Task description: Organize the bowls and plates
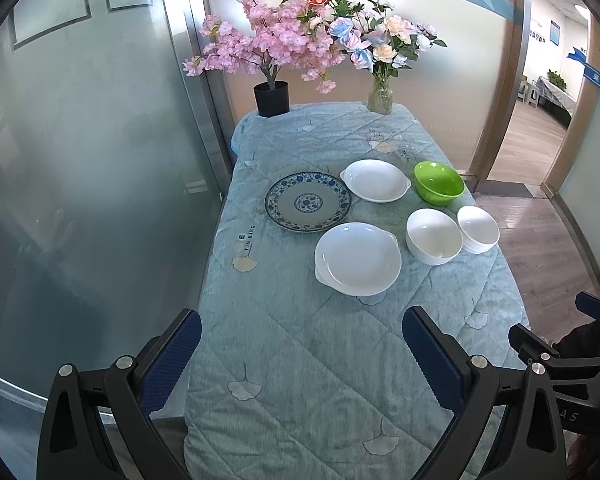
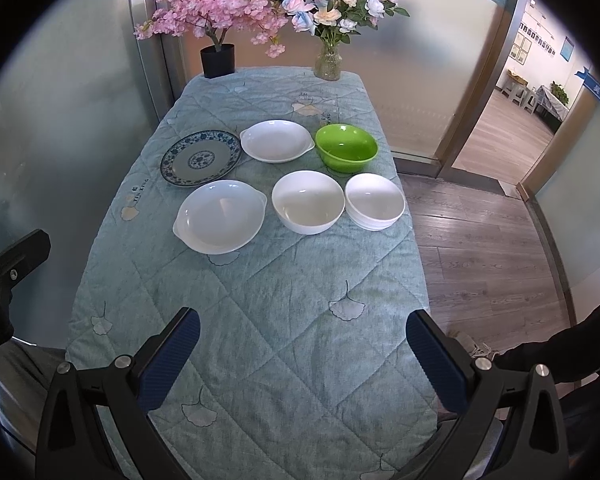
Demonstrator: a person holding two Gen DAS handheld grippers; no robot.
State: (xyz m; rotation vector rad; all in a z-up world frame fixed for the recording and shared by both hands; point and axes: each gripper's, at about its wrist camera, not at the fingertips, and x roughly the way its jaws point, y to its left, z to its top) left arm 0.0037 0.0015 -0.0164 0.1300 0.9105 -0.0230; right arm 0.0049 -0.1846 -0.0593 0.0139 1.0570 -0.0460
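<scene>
Both grippers hang spread wide and empty above the near end of the table (image 2: 260, 360), tilted down toward the quilted cover. Ahead of the right gripper (image 2: 303, 354), well apart from its fingertips, the crockery sits in two loose rows. The nearest pieces are a white handled plate (image 2: 220, 217), a deep white bowl (image 2: 308, 202) just right of it, and a small stack of white bowls (image 2: 374, 200) further right. Beyond those lie a blue-patterned plate (image 2: 201, 157), a second white handled dish (image 2: 277, 141) and a green bowl (image 2: 346, 147).

From the left gripper (image 1: 302, 354) the same group lies ahead and slightly right.

The white pieces look glazed: stiff, probably slick, breakable and fairly heavy, so a rim pinch near the small ear handles seems safest. The green bowl looks like light plastic; its rim should take a grip anywhere. The soft cover may let flat plates sink, making their edges harder to get under.
</scene>
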